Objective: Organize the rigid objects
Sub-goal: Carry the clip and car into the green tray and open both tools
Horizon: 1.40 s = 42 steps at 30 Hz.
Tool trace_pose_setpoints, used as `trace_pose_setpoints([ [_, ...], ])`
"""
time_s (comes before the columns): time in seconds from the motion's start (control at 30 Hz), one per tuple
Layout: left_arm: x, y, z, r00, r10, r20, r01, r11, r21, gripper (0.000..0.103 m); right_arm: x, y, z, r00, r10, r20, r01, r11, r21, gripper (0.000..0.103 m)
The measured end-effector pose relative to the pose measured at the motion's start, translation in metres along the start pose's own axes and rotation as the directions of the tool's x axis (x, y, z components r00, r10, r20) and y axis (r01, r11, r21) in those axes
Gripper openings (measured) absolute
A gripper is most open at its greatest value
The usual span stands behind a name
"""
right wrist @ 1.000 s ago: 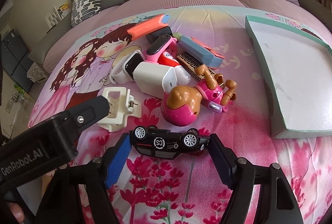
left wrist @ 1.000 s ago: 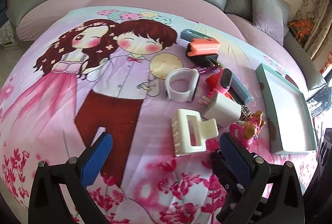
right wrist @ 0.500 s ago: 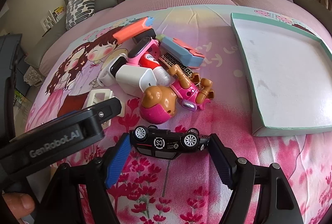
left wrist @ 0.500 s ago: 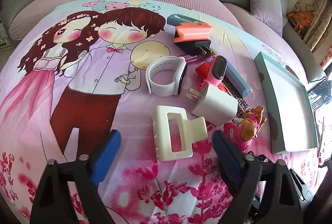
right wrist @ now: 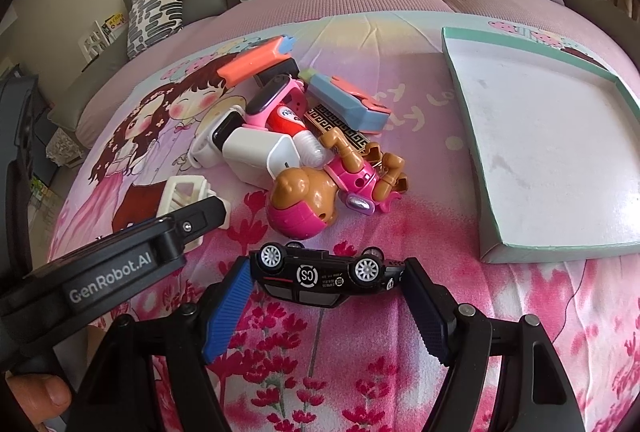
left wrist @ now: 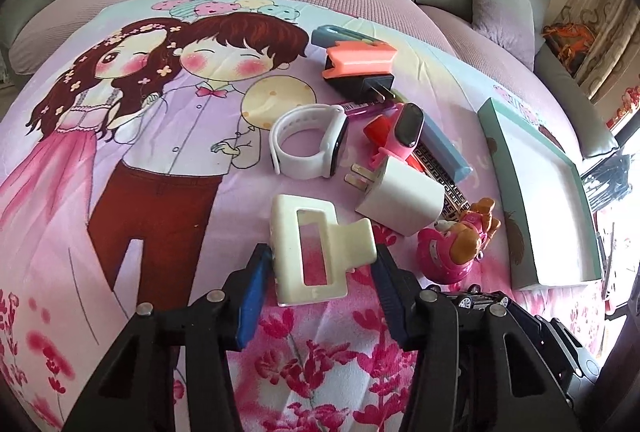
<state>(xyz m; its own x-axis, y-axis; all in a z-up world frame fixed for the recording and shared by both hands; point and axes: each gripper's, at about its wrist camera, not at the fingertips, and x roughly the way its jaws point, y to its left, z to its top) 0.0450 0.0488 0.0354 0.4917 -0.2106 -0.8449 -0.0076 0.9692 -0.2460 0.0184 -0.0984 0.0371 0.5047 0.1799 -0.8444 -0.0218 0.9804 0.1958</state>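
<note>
Cream hair clip (left wrist: 318, 246) sits right between the left gripper (left wrist: 320, 286) fingers, which are closing on its sides, likely for a lift toward the tray (left wrist: 516, 151). Right gripper (right wrist: 326, 306) fingers clamp the upturned black car (right wrist: 324, 274) end to end, tray beyond them.

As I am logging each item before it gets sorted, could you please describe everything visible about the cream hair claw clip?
The cream hair claw clip looks like glossy rigid plastic: a rectangular frame with one long cut-out and a flared wing on its right. It lies flat on the pink floral bedspread, just in front of the white charger. The left gripper brackets it, closing, blue pads at or very near both its sides.
</note>
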Motion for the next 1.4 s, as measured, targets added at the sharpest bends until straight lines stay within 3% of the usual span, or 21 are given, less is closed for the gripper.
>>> trace_pose_setpoints([
  [0.33, -0.038, -0.007, 0.008, 0.996, 0.000, 0.094, 0.001, 1.000, -0.011, 0.053, -0.022, -0.005, 0.004, 0.999, 0.028, 0.038, -0.028, 1.000, 0.007, 0.078],
  [0.5, -0.061, -0.022, 0.022, 0.989, -0.012, 0.150, 0.011, 1.000, 0.013, 0.053, -0.046, -0.014, 0.018, 0.993, 0.044, 0.111, -0.047, 0.998, 0.029, 0.078],
  [0.8, -0.085, -0.097, 0.072, 0.964, -0.103, 0.244, 0.073, 0.989, 0.126, 0.053, -0.097, -0.067, 0.087, 0.946, -0.084, 0.314, 0.045, 0.990, 0.130, 0.078],
  [1.0, -0.068, -0.144, 0.088, 0.958, -0.170, 0.230, 0.138, 0.979, 0.151, 0.053, -0.101, -0.115, 0.117, 0.923, -0.235, 0.306, 0.175, 0.961, 0.213, 0.078],
  [1.17, -0.044, -0.174, 0.094, 0.960, -0.186, 0.207, 0.156, 0.976, 0.155, 0.053, -0.087, -0.156, 0.136, 0.929, -0.279, 0.243, 0.218, 0.943, 0.252, 0.078],
  [1.4, -0.002, -0.214, 0.107, 0.964, -0.204, 0.168, 0.173, 0.968, 0.185, 0.053, -0.058, -0.204, 0.131, 0.931, -0.323, 0.168, 0.263, 0.916, 0.302, 0.078],
])
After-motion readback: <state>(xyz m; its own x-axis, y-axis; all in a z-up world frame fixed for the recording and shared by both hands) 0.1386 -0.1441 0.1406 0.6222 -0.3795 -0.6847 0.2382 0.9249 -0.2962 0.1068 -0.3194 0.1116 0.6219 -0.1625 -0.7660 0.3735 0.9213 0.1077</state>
